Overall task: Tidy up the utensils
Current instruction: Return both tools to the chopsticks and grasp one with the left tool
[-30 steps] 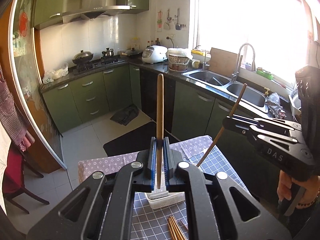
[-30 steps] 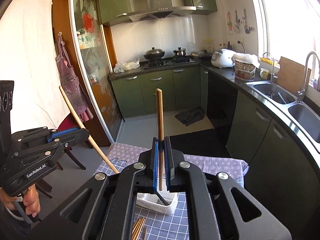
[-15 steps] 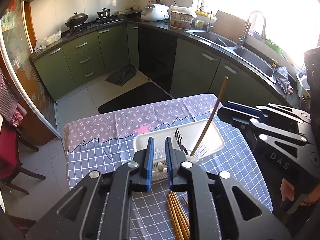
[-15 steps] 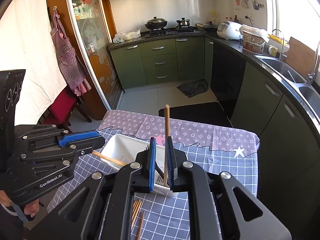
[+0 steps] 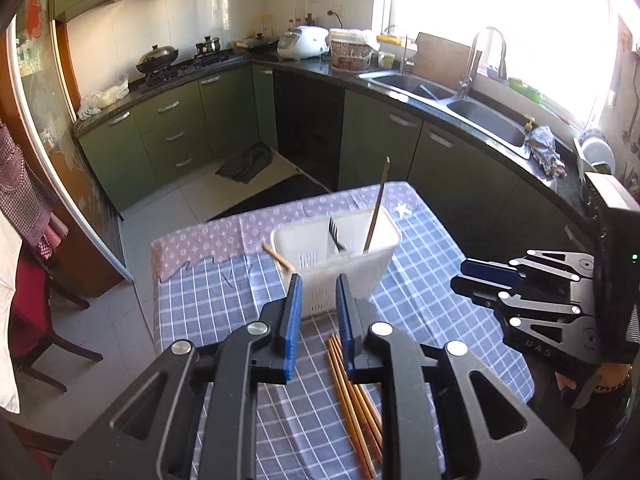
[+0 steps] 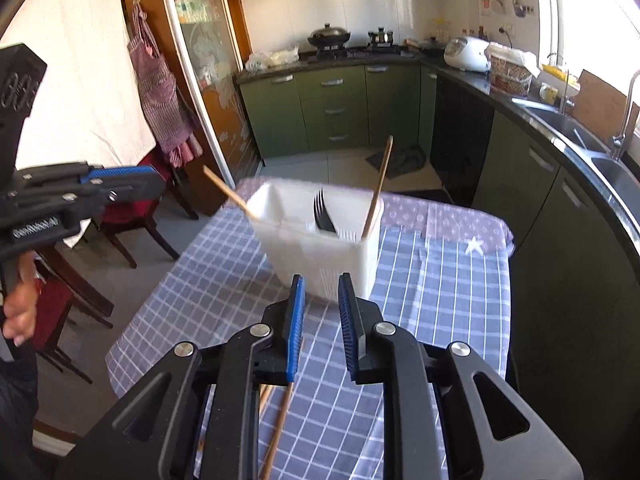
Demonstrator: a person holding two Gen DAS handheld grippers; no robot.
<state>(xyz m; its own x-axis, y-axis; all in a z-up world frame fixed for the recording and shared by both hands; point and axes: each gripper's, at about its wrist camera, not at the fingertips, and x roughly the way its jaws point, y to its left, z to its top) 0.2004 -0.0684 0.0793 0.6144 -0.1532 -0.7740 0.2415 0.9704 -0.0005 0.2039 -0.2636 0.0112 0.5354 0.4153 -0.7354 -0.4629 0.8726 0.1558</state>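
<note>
Here both tongs hang above the bench (image 5: 224,300), each tilted downward toward the white utensil basket (image 5: 340,256) that stands on the blue checked cloth (image 5: 432,304). The left tongs (image 5: 317,320) stand apart with a moderate gap between the blue pads, and nothing lies between them; the basket's near wall shows through the gap. The right tongs (image 6: 320,320) have the same spread and are likewise empty. In the left wrist view the right tongs (image 5: 480,276) show from the side at the right edge, level with the basket and well apart from it, with part of the hand below them. In the right wrist view the left tongs (image 6: 120,184) show at the left edge, with the person's left hand (image 6: 20,312) beneath.

Inside the basket a black fork (image 6: 324,212) stands tines up near the middle. One wooden chopstick (image 6: 378,188) leans upright at the right end, and a second chopstick (image 6: 230,194) slants out over the left rim. More loose chopsticks (image 5: 356,400) lie on the cloth just in front of the basket, partly covered by the left tongs' body; their number is hard to tell. The basket looks blurred in the right wrist view, and its inner dividers cannot be made out clearly.
</note>
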